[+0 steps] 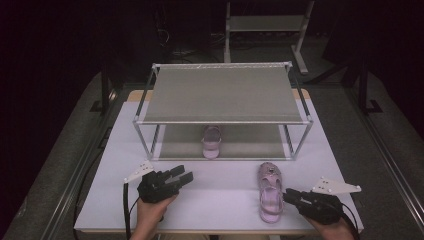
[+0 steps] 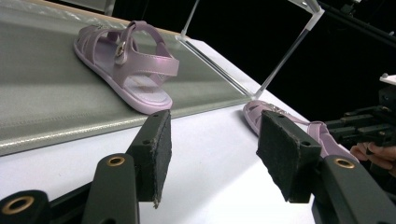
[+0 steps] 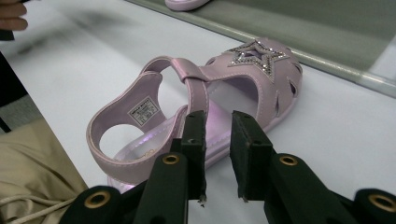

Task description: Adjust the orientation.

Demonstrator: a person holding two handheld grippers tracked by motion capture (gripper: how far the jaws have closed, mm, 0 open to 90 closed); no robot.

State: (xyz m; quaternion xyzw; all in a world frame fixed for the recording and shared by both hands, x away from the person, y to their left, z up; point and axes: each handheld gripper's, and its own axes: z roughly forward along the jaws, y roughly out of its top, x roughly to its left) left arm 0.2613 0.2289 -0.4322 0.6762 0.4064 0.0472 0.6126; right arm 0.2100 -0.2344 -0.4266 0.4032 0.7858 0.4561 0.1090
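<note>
Nearest the person, at about 5 o'clock on the white table (image 1: 100, 200), the right gripper (image 1: 288, 195) lies low with its black jaws a narrow gap apart, just beside the near sandal (image 1: 270, 192); in the right gripper view its foam-faced pads (image 3: 196, 140) stand at the shoe's side edge with nothing pressed between them. That sandal is glossy lilac, with a closed rounded toe pierced by slots, a glittering star (image 3: 256, 55) on top, a strap across the instep and a looped heel band carrying a small white label. It rests flat on the table, toe toward 12 o'clock, just in front of the rack.

At about 7 o'clock the left gripper (image 1: 186, 176) is held in a hand (image 1: 150, 215), its jaws well apart and empty; its rough, square dark pads (image 2: 159, 149) point toward 1 o'clock.

Farther off, toward 12 o'clock, stands the shoe rack (image 1: 222, 120), a thin metal frame with two taut grey fabric shelves. The second sandal (image 1: 211, 141), of the same pearly lilac with a small buckle on the strap, lies on the lower shelf, toe toward 12 o'clock.
</note>
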